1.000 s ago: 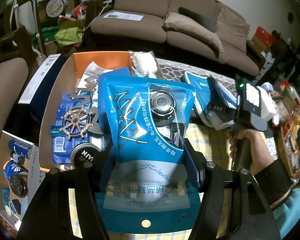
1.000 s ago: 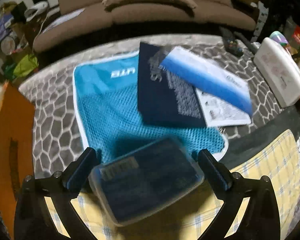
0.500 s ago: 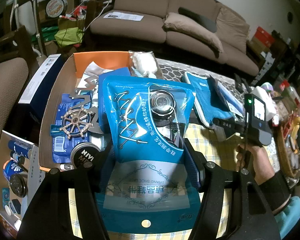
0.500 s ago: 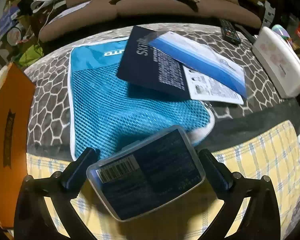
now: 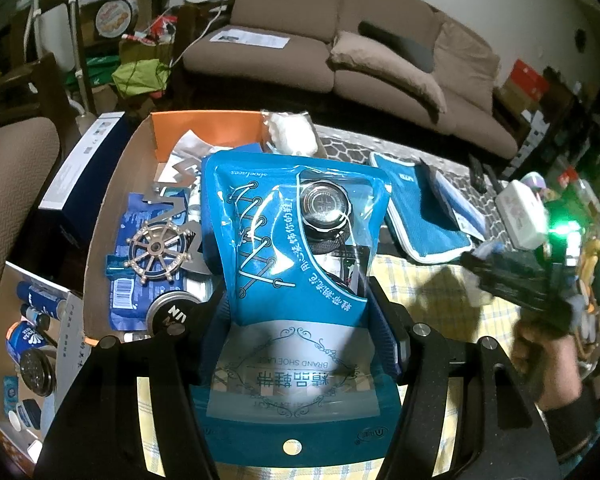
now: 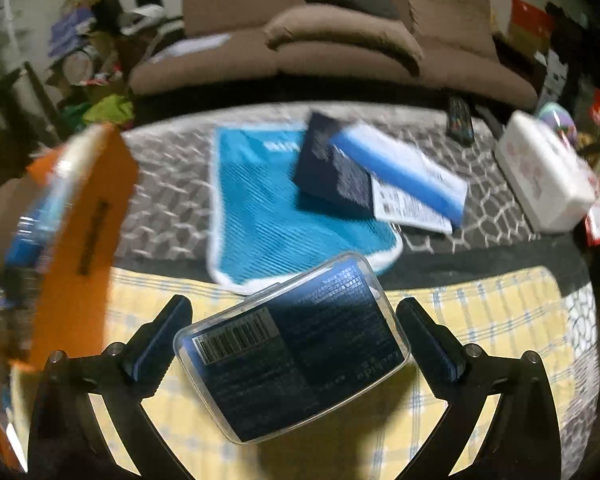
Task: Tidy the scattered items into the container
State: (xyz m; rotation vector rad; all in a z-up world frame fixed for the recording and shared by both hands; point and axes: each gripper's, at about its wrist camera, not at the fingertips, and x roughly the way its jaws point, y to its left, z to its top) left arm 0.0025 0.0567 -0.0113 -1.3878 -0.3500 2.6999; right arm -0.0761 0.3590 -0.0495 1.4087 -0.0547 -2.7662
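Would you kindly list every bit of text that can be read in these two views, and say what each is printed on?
"shoelaces": top of the blue pouch in the left gripper.
"BRAND SHOE LACE": the pouch's pale panel, upside down; the Chinese lines there are legible too.
"NIV": cut-off lettering on the round tin in the cardboard box.
Clear case in the right gripper: barcode and print blurred, unreadable.

The shoelace packet (image 5: 296,264) is bright blue with a white lace drawing and a pale grey lower band. The cardboard box (image 5: 100,216) is brown outside and orange on its inner flap. The mesh pouch (image 6: 276,208) is turquoise with a white edge. The plastic case (image 6: 296,348) is clear with a dark label and a white barcode. The cloth (image 6: 480,320) is yellow with pale blue checks; the mat (image 6: 172,184) is grey with white hexagons. The sofa (image 5: 380,56) is plain brown.
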